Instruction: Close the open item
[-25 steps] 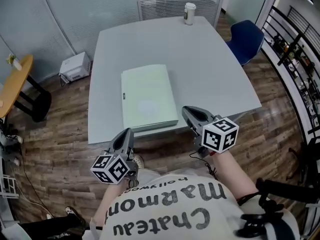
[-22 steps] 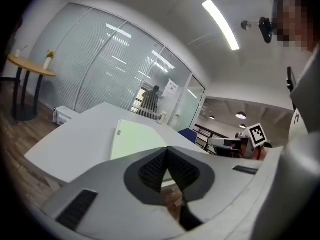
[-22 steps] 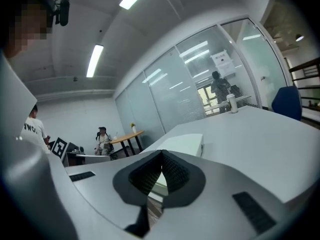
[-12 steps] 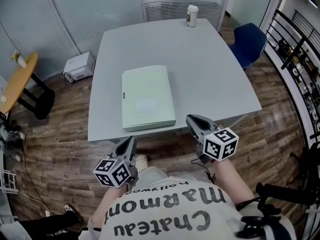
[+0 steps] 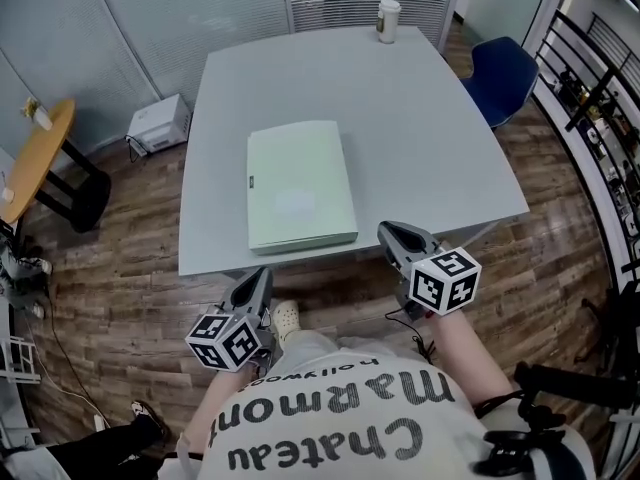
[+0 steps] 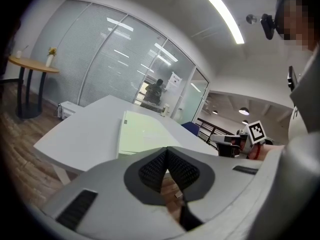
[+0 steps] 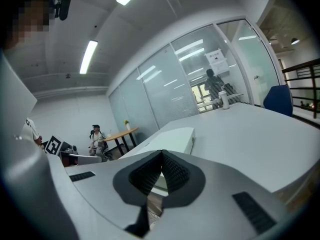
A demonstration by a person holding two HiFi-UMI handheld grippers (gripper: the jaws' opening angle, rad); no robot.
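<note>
A pale green book or folder (image 5: 299,186) lies flat and closed near the front edge of the grey table (image 5: 420,128); it also shows in the left gripper view (image 6: 142,134) and in the right gripper view (image 7: 172,139). My left gripper (image 5: 260,277) is held off the table's front edge, below the book's left corner, jaws shut and empty. My right gripper (image 5: 392,232) is just off the front edge, right of the book, jaws shut and empty. In each gripper view the jaws meet at the tip, left (image 6: 167,149) and right (image 7: 161,152).
A paper cup (image 5: 387,20) stands at the table's far edge. A blue chair (image 5: 505,73) is at the right, a round wooden side table (image 5: 30,163) at the left, a white box (image 5: 158,125) on the wood floor. Railing runs along the right.
Both grippers have drawn back a little from the table's front edge toward the body; the view has shifted slightly. The book has not moved.
</note>
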